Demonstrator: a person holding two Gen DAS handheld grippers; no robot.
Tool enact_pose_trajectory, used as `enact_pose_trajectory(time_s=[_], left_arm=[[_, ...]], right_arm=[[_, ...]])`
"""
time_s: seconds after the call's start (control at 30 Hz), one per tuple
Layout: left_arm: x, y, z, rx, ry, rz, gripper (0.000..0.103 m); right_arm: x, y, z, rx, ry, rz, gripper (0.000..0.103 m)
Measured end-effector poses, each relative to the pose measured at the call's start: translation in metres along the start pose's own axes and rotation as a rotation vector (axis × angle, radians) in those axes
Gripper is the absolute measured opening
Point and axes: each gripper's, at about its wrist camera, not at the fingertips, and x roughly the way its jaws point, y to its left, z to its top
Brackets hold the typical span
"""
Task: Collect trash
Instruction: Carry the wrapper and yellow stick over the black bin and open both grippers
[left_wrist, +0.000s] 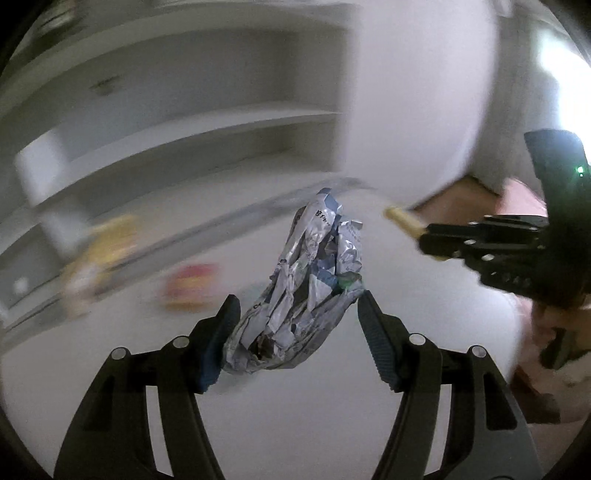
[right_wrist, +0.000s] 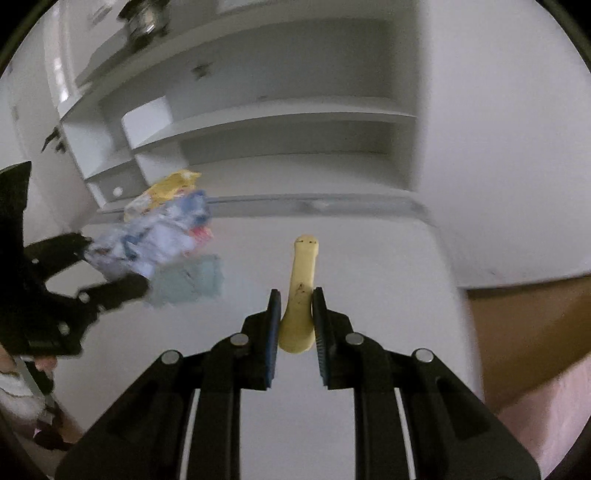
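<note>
- The crumpled silver wrapper (left_wrist: 306, 291) sits between the fingers of the left tongs (left_wrist: 295, 317), raised above the white table (left_wrist: 295, 424); the left pad touches it, and the right pad meets only its upper edge.
- Printing on the wrapper is black, blue and green; single characters show, but no brand or word can be read.
- In the right wrist view the same wrapper (right_wrist: 155, 240) appears blurred at the left tongs' (right_wrist: 122, 262) tips, well left of centre.
- The right tongs (right_wrist: 295, 317) are closed on a pale yellow piece of trash (right_wrist: 301, 291), long and curved, gripped near its lower end; dark marks on it are not legible.
- In the left wrist view the yellow piece (left_wrist: 402, 221) protrudes from the right tongs (left_wrist: 428, 240) at right.
- A yellow packet (right_wrist: 173, 184) and a red-and-yellow item (left_wrist: 192, 288) lie on the table, both blurred.
- White shelving (right_wrist: 258, 122) stands behind the table.
</note>
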Motion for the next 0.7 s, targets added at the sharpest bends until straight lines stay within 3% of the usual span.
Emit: enact_pose_trajectory(time_s=[0.23,0.33,0.47,0.5,0.53,0.7], left_arm=[[0.033,-0.156,-0.001,0.117,0.03,-0.214,0.064],[0.045,-0.218,-0.013,0.197,0.064,-0.275,0.064],[0.053,-0.246,-0.015,0.227,0.092,-0.279,0.063],[0.052,-0.25,-0.015,0.241,0.097,-0.28,0.043],[0.054,-0.255,-0.014,0.252,0.107,-0.286,0.034],[0.062,-0.302,-0.025,0.322,0.136,-0.316,0.034]], right_arm=[[-0.103,-0.122,-0.095,0.245,-0.035,-0.11,0.012],[-0.108,-0.169,-0.138,0.389,-0.005,-0.055,0.012],[-0.111,-0.218,-0.195,0.551,0.011,0.001,0.01],[-0.114,-0.227,-0.206,0.573,0.012,-0.003,0.01],[-0.116,-0.236,-0.216,0.598,0.009,0.0,0.01],[-0.119,-0.276,-0.255,0.703,-0.001,0.019,0.01]])
